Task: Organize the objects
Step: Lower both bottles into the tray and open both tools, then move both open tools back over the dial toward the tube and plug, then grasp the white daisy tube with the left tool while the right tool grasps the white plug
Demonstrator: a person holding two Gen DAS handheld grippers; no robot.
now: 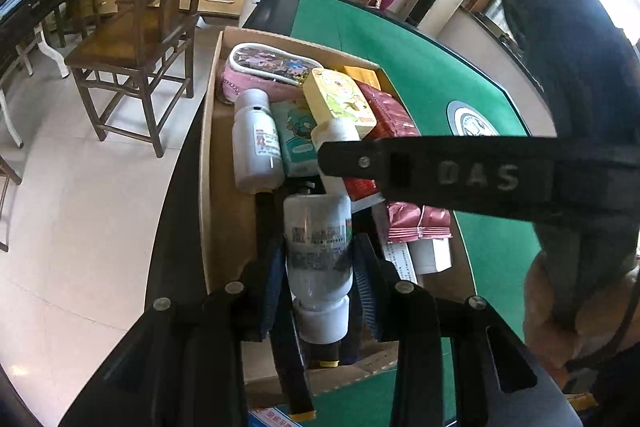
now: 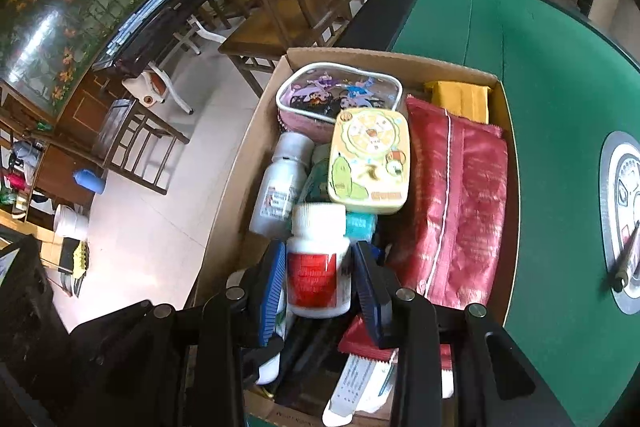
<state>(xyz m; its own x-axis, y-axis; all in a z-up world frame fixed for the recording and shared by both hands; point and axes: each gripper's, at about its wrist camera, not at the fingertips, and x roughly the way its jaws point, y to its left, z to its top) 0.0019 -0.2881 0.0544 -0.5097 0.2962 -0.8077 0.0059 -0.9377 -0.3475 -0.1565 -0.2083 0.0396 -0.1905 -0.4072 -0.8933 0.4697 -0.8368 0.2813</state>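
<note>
A cardboard box (image 1: 208, 147) (image 2: 240, 167) stands at the edge of the green table (image 1: 400, 47), packed with items. My left gripper (image 1: 319, 247) is shut on a white bottle with a printed label (image 1: 318, 227), cap towards the camera, low over the box's near end. My right gripper (image 2: 320, 255) is shut on a white bottle with a red label (image 2: 318, 275), upright, over the box's middle. In the left wrist view the right gripper's black finger (image 1: 348, 159) crosses in front of that bottle's cap (image 1: 336, 133).
Inside the box lie a cartoon pouch (image 2: 340, 95), a yellow tin (image 2: 370, 163), a red packet (image 2: 460, 195), another white bottle (image 2: 280, 183) and a teal carton (image 1: 298, 135). A pen (image 2: 626, 259) lies on the table's emblem. A wooden chair (image 1: 132, 39) stands beside the table.
</note>
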